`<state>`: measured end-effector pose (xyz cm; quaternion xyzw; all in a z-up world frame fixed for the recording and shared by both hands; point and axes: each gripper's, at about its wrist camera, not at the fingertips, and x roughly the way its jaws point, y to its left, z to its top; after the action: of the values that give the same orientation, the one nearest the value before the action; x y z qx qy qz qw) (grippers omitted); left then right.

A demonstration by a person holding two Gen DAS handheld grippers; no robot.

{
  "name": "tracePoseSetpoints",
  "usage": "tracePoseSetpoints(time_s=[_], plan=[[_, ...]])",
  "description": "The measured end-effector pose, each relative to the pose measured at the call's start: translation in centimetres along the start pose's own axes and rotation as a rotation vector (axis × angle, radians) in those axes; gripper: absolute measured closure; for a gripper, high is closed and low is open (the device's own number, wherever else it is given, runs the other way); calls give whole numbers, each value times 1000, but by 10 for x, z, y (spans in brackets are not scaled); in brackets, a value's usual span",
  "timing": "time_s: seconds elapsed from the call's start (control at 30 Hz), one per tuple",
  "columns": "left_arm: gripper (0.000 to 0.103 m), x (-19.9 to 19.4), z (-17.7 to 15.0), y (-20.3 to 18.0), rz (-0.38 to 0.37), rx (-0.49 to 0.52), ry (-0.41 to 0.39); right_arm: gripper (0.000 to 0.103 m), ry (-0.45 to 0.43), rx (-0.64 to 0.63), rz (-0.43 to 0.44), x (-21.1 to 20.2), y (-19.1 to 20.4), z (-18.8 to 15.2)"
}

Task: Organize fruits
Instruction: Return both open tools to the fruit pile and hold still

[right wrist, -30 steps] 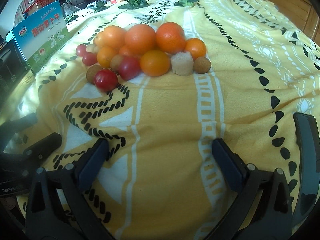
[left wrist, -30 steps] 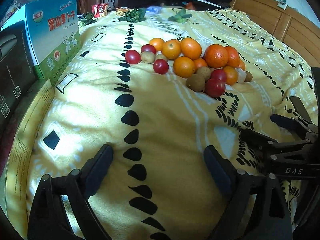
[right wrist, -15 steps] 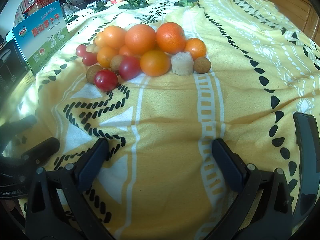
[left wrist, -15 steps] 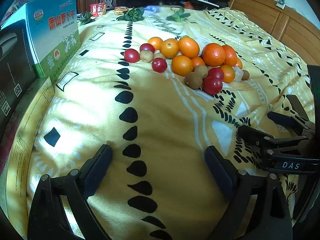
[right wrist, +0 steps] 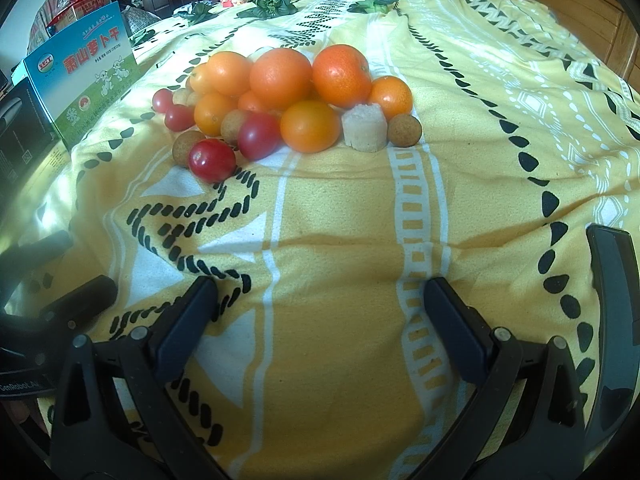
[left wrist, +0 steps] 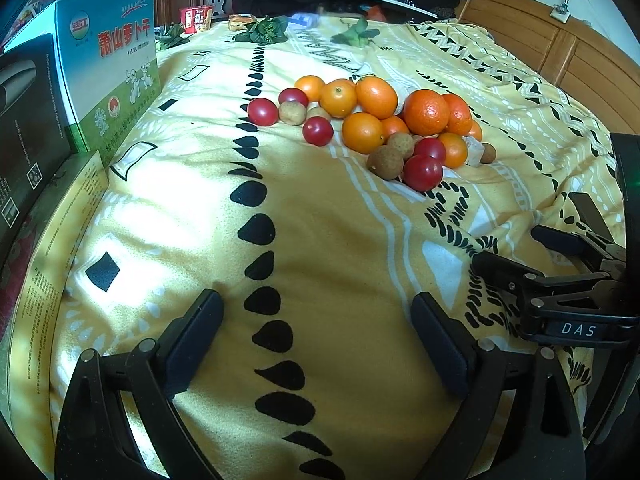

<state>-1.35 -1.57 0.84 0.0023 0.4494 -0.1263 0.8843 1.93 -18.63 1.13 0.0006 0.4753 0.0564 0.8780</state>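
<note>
Mixed pile of round orange citrus, glossy red cherry tomatoes, brown rough-skinned longans (right wrist: 280, 104) on yellow patterned bedspread (right wrist: 340, 220), 12 o'clock of both grippers, well apart. Left gripper (left wrist: 316, 340) and right gripper (right wrist: 320, 312): jaws spread, empty. Judgement: tomatoes soft, slick, pinch gently across middle; oranges firm, heavier; all roll easily.

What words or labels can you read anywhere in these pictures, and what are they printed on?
"萧山萝卜干": red letters on the blue and green box.
"DAS": on the right gripper, seen from the left camera.
"GenRobot.AI": partly cut off, on the left gripper, seen from the right camera.
Smaller print on the box, the black box and the red cup is too small to read.
</note>
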Motion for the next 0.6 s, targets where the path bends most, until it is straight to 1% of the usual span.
tracePoseSetpoints(time_s=[0.33,0.43,0.53,0.57,0.6], plan=[[7,0,0,-1,2,1,-1,0,0,-1,0,0,0,0],[7,0,0,-1,5,3,7,0,0,-1,0,0,0,0],[7,-3,3,0,-8,-4,23,0,0,0,1,0,0,0],[8,-5,5,0,-7,-11,34,0,-1,0,2,0,0,-1],[12,-9,8,0,-16,-24,32,0,-1,0,2,0,-1,-1]])
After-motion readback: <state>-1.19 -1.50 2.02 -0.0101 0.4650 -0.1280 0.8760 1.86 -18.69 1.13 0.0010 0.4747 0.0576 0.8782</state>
